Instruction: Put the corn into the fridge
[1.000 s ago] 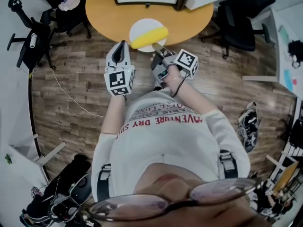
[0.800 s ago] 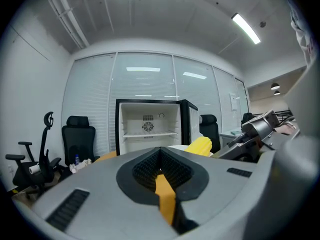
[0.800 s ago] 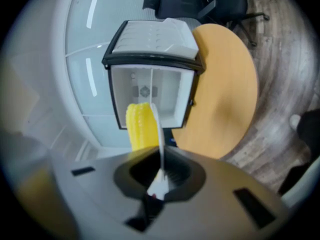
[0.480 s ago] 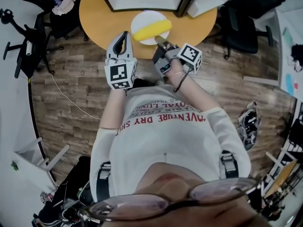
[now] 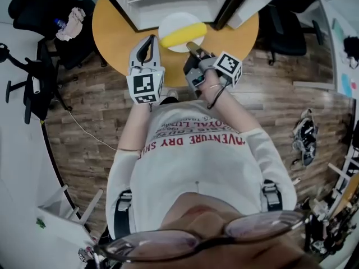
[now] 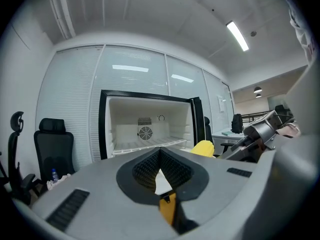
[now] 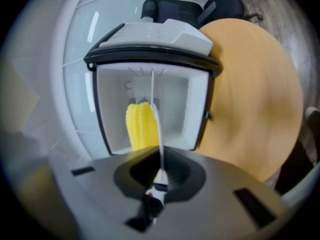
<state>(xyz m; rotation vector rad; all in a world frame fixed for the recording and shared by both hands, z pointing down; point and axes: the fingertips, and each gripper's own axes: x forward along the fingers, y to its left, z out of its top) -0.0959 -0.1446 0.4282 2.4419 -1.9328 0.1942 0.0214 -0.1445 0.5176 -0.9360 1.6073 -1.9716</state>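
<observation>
We had the left claw (image 5: pixel 149 40) closed on nothing, corn (image 5: pixel 183 35) on the white plate (image 5: pixel 170 22) above the worktop (image 5: pixel 112 29), right claw (image 5: pixel 192 47) clamped on its rim; open fridge (image 5: pixel 120 7) just ahead, loading not yet done.

The fridge (image 5: pixel 168 1) ran off the head view's top edge. The body of the left gripper (image 6: pixel 160 154) hid all but a tip of the corn (image 6: pixel 203 147).
</observation>
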